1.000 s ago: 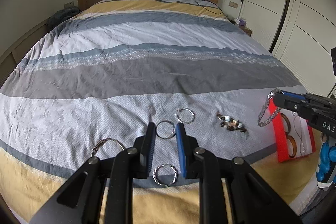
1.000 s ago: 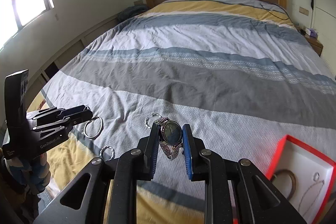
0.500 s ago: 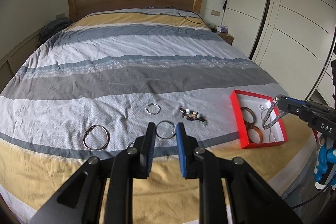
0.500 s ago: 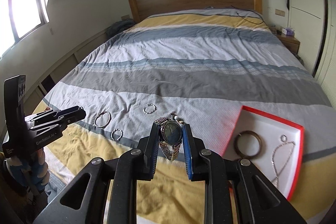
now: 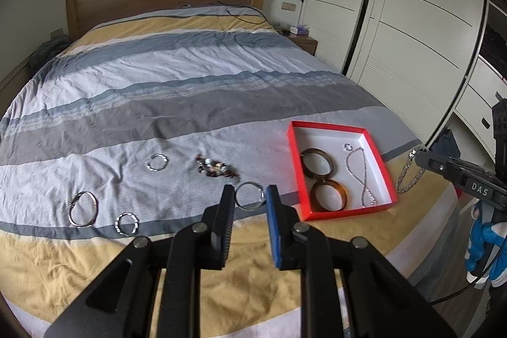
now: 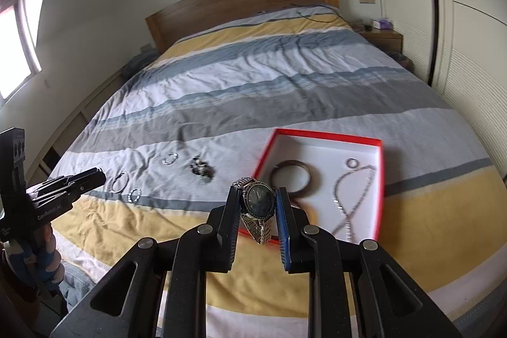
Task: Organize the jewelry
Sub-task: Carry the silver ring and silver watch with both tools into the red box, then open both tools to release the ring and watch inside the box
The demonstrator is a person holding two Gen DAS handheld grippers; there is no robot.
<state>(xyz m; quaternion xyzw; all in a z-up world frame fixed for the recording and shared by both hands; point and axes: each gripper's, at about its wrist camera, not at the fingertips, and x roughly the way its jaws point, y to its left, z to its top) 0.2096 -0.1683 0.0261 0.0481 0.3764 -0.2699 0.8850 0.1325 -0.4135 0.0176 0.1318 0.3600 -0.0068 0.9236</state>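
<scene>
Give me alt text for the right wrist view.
The right tool grips a silver watch by its dark dial, near the red box on a striped bed. The box holds a brown bangle, a ring and a chain; loose bracelets lie left.

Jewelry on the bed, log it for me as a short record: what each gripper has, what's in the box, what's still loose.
right gripper: shut on the watch, near the box's front corner
left gripper: open, holding nothing
red box: two brown bangles, silver chain, small ring
loose on bedspread: four silver rings, beaded piece
</scene>
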